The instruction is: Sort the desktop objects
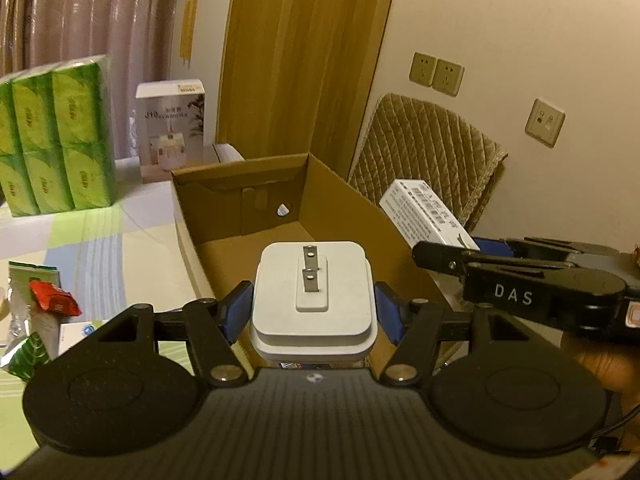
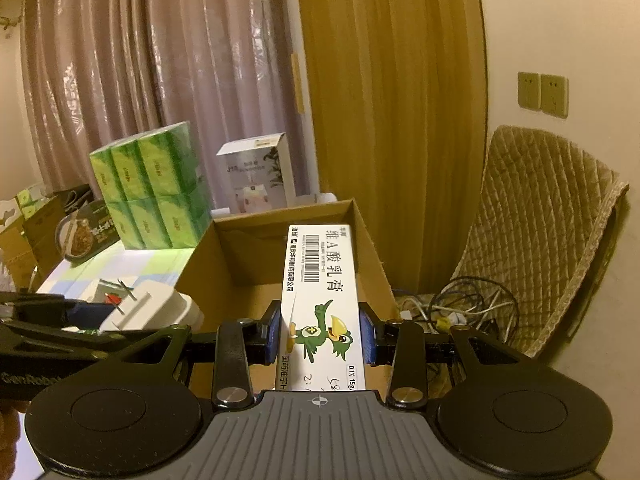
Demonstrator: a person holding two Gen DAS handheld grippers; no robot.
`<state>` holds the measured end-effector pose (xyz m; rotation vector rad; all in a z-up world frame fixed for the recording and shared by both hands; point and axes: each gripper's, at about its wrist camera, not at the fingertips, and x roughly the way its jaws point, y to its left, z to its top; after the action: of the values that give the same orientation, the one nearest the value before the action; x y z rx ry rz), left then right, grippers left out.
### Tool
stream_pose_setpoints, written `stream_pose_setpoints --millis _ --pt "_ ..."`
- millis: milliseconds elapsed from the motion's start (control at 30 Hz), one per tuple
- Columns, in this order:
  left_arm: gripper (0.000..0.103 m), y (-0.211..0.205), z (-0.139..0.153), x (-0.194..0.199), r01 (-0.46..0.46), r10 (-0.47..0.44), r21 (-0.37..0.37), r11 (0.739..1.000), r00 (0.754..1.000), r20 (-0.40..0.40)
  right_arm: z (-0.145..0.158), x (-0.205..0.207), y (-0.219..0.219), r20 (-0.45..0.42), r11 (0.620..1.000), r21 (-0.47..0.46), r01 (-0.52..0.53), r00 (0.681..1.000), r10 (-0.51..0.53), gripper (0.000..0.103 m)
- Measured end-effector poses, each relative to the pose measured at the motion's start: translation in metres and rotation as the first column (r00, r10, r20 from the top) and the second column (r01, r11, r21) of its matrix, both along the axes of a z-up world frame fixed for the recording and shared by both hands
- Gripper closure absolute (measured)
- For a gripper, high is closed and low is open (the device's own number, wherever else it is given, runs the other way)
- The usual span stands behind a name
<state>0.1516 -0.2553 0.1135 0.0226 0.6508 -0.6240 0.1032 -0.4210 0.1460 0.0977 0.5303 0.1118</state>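
My left gripper (image 1: 312, 316) is shut on a white plug adapter (image 1: 312, 300) with two metal prongs facing up, held over the near end of an open cardboard box (image 1: 248, 216). My right gripper (image 2: 322, 332) is shut on a long white ointment carton (image 2: 320, 280) with a green bird print, held over the same box (image 2: 240, 264). In the left wrist view the right gripper (image 1: 520, 280) and its carton (image 1: 424, 212) show at the right. In the right wrist view the adapter (image 2: 152, 312) shows at the left.
A green tissue multipack (image 1: 56, 140) and a white humidifier box (image 1: 172, 128) stand behind the box. Snack packets (image 1: 44, 304) lie at the left on the checked tablecloth (image 1: 100, 248). A quilted chair (image 2: 540, 232) and tangled cables (image 2: 460, 308) are at the right. A food bowl (image 2: 84, 236) sits far left.
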Motion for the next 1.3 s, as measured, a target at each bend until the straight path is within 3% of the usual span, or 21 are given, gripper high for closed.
stream_pose_setpoints --millis 500,800,1200,1267,1300 --pt "0.043 -0.016 -0.022 0.015 0.026 -0.024 0.052 0.998 0.999 -0.044 -0.013 0.012 -0.003 -0.028 1.0 0.014 0.0 1.0 0.0 0.067" --pt "0.042 0.006 -0.009 0.0 -0.015 0.013 0.067 0.998 1.0 0.025 -0.015 0.011 -0.001 -0.034 1.0 0.008 -0.005 0.999 0.005 0.067" --pt "0.042 0.027 -0.001 -0.011 -0.057 0.056 0.049 0.997 0.998 0.019 -0.017 0.023 0.009 -0.052 0.999 -0.008 -0.044 0.998 0.044 0.067" --pt "0.042 0.029 -0.002 -0.012 -0.061 0.06 0.046 0.997 0.998 0.015 -0.016 0.024 0.01 -0.038 0.999 -0.015 -0.047 0.998 0.046 0.065" --pt "0.042 0.029 -0.002 -0.012 -0.063 0.063 0.045 0.997 0.998 0.014 -0.015 0.024 0.009 -0.032 0.999 -0.015 -0.038 0.999 0.038 0.055"
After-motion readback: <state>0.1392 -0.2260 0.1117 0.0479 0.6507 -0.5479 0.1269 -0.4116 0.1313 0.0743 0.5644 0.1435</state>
